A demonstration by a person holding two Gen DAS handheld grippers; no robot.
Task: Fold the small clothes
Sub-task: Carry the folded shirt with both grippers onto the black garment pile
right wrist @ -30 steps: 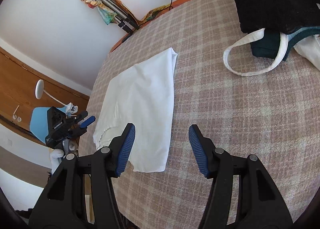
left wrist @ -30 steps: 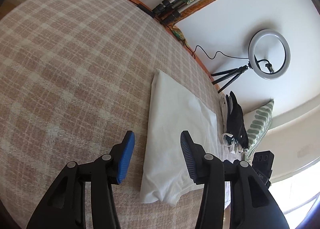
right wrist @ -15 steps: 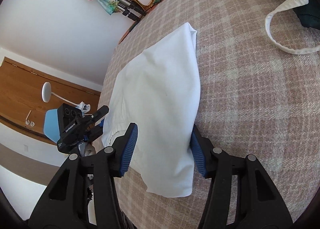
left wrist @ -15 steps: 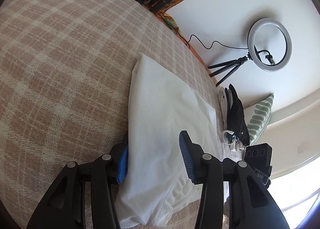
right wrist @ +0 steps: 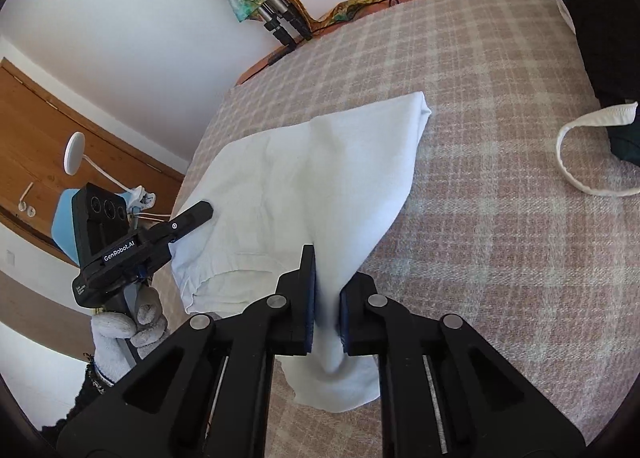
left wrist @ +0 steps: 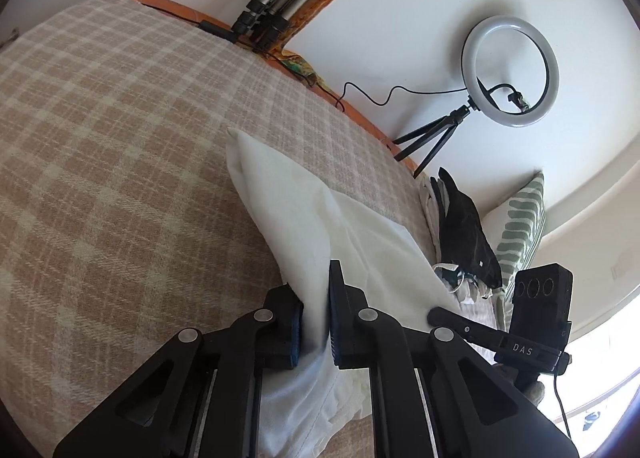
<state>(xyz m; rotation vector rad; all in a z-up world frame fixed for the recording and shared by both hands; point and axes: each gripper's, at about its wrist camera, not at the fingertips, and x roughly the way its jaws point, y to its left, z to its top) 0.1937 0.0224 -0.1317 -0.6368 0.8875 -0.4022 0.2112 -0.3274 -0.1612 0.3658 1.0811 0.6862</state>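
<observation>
A white garment (left wrist: 320, 218) lies partly folded on the plaid bedspread (left wrist: 100, 138); it also shows in the right wrist view (right wrist: 304, 170). My left gripper (left wrist: 314, 318) is shut on the garment's near left edge and lifts it into a ridge. My right gripper (right wrist: 326, 298) is shut on the near right edge, which hangs down below the jaws. Each gripper shows in the other's view: the right one (left wrist: 520, 338) and the left one (right wrist: 132, 246) at opposite near corners.
A pile of black and white clothes (left wrist: 464, 226) and a green-striped pillow (left wrist: 520, 226) lie to the right. A ring light (left wrist: 510, 70) and folded tripods (left wrist: 272, 14) stand by the wall. A white strap (right wrist: 588, 154) lies right of the garment.
Both grippers moved in over the garment's near edge and closed on it. The near edge is now lifted off the bedspread and the cloth bunches into folds.
</observation>
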